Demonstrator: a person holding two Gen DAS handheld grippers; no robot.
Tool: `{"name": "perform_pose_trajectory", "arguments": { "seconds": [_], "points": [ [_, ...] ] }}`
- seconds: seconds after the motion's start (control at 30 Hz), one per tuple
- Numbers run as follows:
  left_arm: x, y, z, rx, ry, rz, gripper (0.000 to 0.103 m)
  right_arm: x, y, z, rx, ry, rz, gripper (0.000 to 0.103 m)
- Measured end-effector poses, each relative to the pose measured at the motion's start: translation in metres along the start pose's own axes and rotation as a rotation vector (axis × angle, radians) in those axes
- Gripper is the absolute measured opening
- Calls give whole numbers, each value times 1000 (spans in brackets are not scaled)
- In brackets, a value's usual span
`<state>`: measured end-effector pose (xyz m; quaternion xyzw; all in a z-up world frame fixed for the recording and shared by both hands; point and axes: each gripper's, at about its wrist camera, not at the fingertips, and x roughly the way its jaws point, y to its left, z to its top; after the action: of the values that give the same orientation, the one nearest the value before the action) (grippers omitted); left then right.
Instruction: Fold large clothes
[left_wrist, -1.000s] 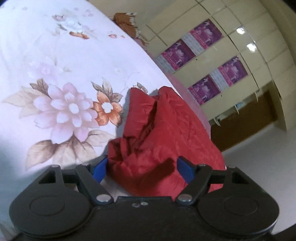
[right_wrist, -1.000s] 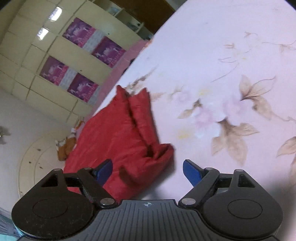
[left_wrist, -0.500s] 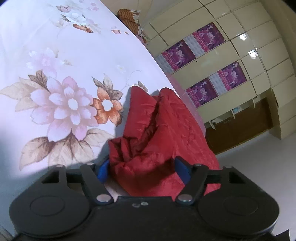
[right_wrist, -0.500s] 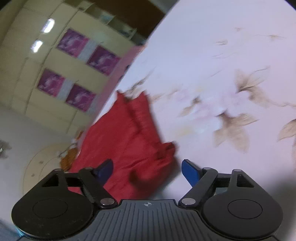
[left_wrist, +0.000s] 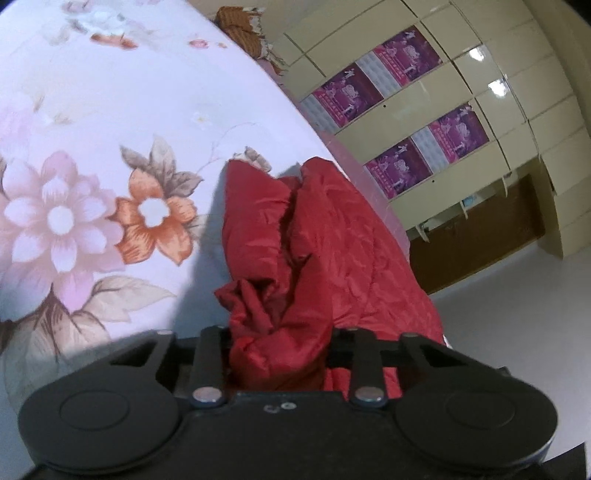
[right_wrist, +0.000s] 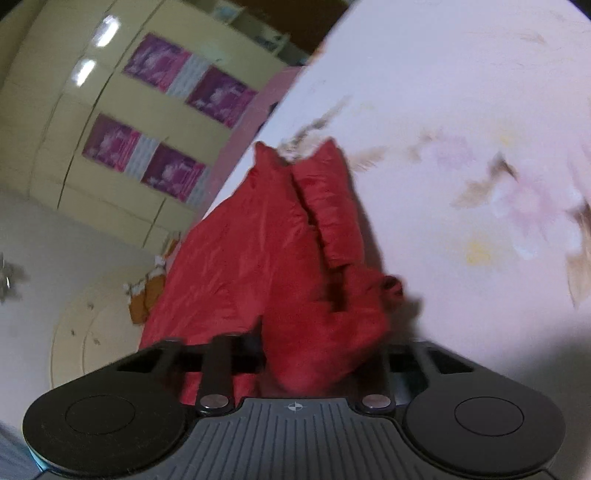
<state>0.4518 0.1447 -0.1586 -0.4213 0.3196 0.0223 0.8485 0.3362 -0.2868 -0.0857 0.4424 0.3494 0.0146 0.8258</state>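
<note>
Hand-held gripper pair, left (left_wrist: 279, 354) and right (right_wrist: 317, 362), closing on bunched ends of a red quilted garment (left_wrist: 332, 251) at the edge of the floral bed (left_wrist: 110, 110); firm bites before lifting should keep the fold even.

A home bedroom: floral bedsheet (left_wrist: 110, 122), cream wardrobe doors (left_wrist: 491, 122) with purple posters (left_wrist: 424, 162).
</note>
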Motion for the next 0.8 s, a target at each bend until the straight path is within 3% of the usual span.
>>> {"name": "perform_pose_trajectory", "arguments": {
  "seconds": [0.07, 0.27, 0.8],
  "points": [
    [-7, -7, -2, 26, -14, 3, 20, -6, 8, 0, -55, -9, -6, 16],
    [-35, -22, -16, 63, -11, 16, 18, -36, 11, -5, -124, -2, 3, 16],
    [-149, -18, -135, 73, -13, 72, 18, -156, -47, -42, -166, 78, -19, 16]
  ]
}}
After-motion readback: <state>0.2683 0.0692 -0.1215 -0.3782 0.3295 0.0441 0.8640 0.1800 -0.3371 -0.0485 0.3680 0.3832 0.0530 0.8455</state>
